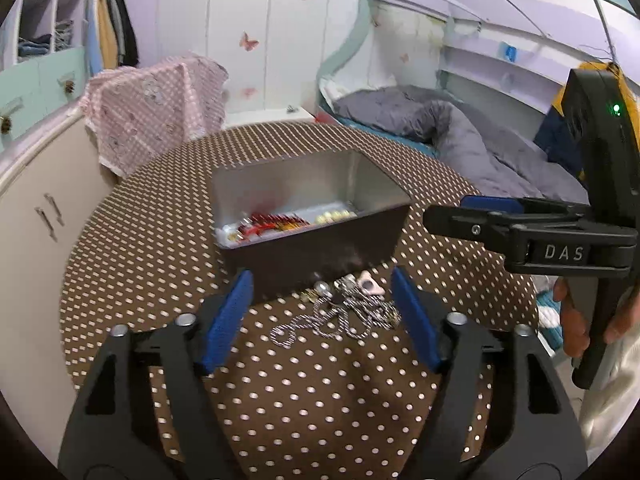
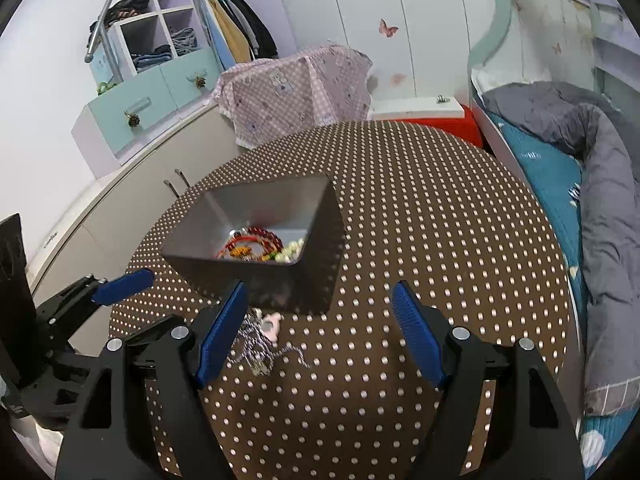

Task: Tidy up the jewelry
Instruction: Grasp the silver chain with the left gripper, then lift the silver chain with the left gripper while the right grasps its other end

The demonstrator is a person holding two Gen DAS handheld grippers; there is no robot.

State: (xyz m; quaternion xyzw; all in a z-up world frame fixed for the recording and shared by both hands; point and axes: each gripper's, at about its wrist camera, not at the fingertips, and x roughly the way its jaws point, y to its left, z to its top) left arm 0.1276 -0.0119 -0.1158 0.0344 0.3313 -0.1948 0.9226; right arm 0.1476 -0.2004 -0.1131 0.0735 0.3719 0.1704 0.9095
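A dark rectangular box (image 1: 320,248) stands on the round brown polka-dot table (image 1: 304,392); red beads (image 1: 276,224) and pale pearls (image 1: 334,216) lie inside. A heap of silver chains (image 1: 340,316) with a pink-white pendant (image 1: 370,286) lies on the table in front of the box. My left gripper (image 1: 322,300) is open, its blue pads either side of the heap, just above it. My right gripper (image 2: 320,312) is open and empty over the table right of the heap (image 2: 260,344); the box (image 2: 264,240) is ahead of it. The right gripper also shows in the left view (image 1: 480,212).
A cream cabinet (image 1: 36,248) with a pink checked cloth (image 1: 156,108) stands left of the table. A bed with a grey duvet (image 1: 472,140) lies to the right. Shelves and hanging clothes (image 2: 236,28) are at the back.
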